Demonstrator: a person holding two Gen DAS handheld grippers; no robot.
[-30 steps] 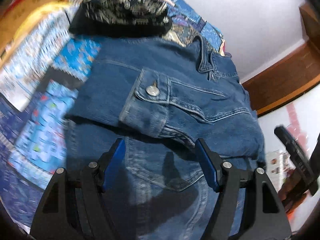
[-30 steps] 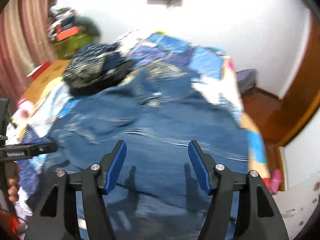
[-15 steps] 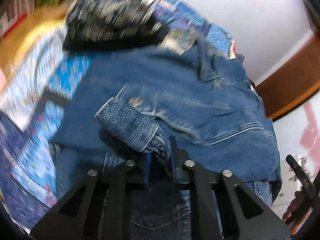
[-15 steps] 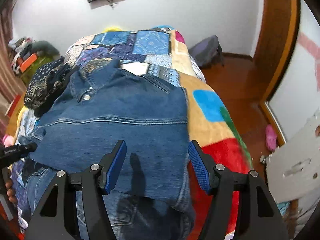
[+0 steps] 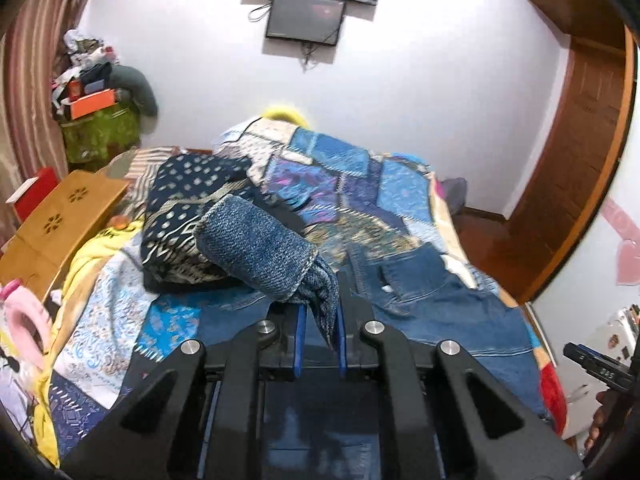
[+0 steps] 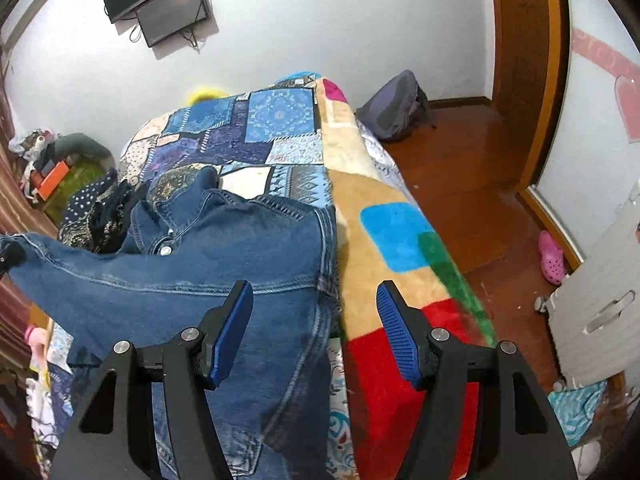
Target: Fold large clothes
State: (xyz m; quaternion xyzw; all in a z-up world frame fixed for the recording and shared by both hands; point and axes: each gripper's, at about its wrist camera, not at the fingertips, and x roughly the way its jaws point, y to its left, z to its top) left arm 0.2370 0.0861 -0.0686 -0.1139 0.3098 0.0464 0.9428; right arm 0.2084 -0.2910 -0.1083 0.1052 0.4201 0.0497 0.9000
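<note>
A blue denim jacket point(image 6: 224, 264) lies on the bed over the patchwork quilt point(image 6: 272, 120). My left gripper point(image 5: 319, 332) is shut on the jacket's sleeve cuff point(image 5: 256, 252) and holds it lifted above the bed. In the right wrist view the sleeve point(image 6: 80, 268) stretches up and to the left. The jacket body also shows in the left wrist view point(image 5: 432, 300). My right gripper point(image 6: 314, 336) is open and empty, just above the jacket's right edge near the front of the bed.
A dark patterned garment point(image 5: 188, 220) lies on the quilt behind the jacket. A wooden box point(image 5: 60, 224) and clutter stand at the bed's left. A backpack point(image 6: 396, 104) and a pink shoe point(image 6: 552, 256) lie on the wooden floor at right. A colourful blanket point(image 6: 400, 240) covers the bed's right edge.
My left gripper closed on the sleeve cuff and lifted it up off the jacket. My right gripper swung right, toward the jacket's right edge, and stayed open.
</note>
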